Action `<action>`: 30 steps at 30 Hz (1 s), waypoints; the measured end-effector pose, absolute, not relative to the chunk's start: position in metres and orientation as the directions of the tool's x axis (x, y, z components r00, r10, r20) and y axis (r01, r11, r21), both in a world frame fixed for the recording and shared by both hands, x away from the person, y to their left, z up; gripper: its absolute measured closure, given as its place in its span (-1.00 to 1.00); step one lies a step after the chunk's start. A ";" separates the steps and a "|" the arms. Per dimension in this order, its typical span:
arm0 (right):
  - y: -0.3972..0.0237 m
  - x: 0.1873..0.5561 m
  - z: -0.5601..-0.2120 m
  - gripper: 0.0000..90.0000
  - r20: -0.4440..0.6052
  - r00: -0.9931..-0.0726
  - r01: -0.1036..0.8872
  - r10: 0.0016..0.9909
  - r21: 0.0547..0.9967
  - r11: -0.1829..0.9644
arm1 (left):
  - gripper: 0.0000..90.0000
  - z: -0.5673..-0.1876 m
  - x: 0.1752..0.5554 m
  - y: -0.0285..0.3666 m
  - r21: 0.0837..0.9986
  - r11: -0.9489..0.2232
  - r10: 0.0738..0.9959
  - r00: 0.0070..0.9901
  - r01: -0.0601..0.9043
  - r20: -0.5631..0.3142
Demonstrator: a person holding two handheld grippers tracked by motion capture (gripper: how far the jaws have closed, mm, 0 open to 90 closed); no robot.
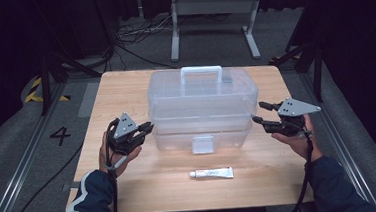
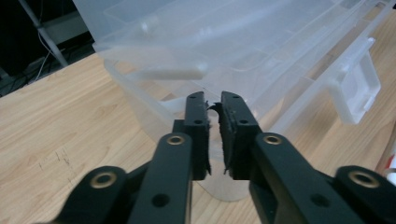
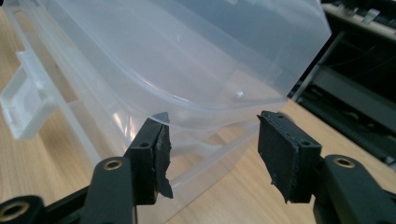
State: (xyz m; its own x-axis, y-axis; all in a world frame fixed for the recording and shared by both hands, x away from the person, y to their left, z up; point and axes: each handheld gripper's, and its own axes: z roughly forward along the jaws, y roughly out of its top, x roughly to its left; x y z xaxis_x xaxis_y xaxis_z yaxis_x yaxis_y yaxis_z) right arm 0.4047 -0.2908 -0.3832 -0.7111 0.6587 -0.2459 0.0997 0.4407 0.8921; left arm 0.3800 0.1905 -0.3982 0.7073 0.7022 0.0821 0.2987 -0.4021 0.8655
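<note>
A clear plastic box (image 1: 201, 102) with a white handle (image 1: 201, 71) stands mid-table, and its lid sits slightly lifted off the base. My left gripper (image 1: 149, 127) is at the box's left front corner. In the left gripper view its jaws (image 2: 212, 100) stand a narrow gap apart right at the box's rim (image 2: 154, 109), and I see nothing pressed between the pads. My right gripper (image 1: 258, 112) is at the box's right end. Its jaws (image 3: 212, 123) stand wide apart just below the lid's edge (image 3: 210, 109), without clamping it.
A small white tube (image 1: 212, 173) lies on the wooden table (image 1: 125, 90) in front of the box. The box's front latch (image 1: 202, 144) hangs down. Beyond the table are a metal stand (image 1: 214, 6) and cables on the floor.
</note>
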 end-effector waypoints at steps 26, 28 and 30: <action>-0.264 0.415 -0.370 0.47 -0.366 -0.483 -0.063 0.795 0.921 0.385 | 0.10 -0.410 0.371 0.177 0.810 -0.491 0.648 0.756 0.321 0.094; -0.262 0.418 -0.368 0.50 -0.377 -0.465 -0.057 0.801 0.916 0.398 | 0.05 -0.412 0.372 0.176 0.806 -0.494 0.655 0.749 0.325 0.099; -0.261 0.421 -0.367 0.54 -0.371 -0.448 -0.045 0.813 0.918 0.394 | 0.05 -0.416 0.373 0.175 0.799 -0.499 0.661 0.744 0.335 0.101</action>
